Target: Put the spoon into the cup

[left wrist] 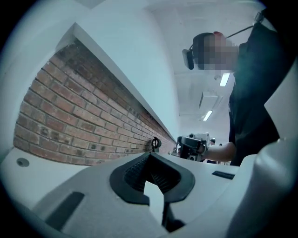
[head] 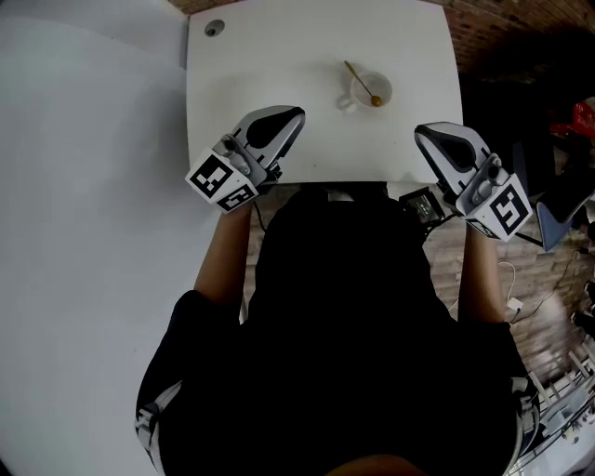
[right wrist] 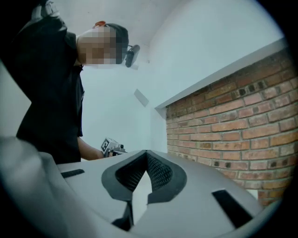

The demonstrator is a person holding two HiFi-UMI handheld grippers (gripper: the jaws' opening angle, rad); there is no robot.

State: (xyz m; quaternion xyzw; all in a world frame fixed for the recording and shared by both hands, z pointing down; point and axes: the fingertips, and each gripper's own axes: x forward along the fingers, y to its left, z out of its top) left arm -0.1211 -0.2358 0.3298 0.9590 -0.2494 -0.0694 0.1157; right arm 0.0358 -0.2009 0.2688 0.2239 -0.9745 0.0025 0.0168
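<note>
A white cup (head: 358, 88) stands on the white table (head: 270, 56) toward its far right. A gold spoon (head: 360, 82) rests in the cup, bowl end inside and handle leaning out over the rim to the far left. My left gripper (head: 294, 115) hovers at the table's near edge, left of the cup, with its jaws shut and empty (left wrist: 150, 155). My right gripper (head: 424, 131) is held at the near right corner, also shut on nothing (right wrist: 146, 152). Both gripper views tilt upward and show neither cup nor spoon.
A small round fitting (head: 214, 28) sits in the table's far left corner. A brick wall (left wrist: 70, 125) runs behind the table. Cables and clutter (head: 567, 139) lie on the floor at the right. The person's dark body fills the near side.
</note>
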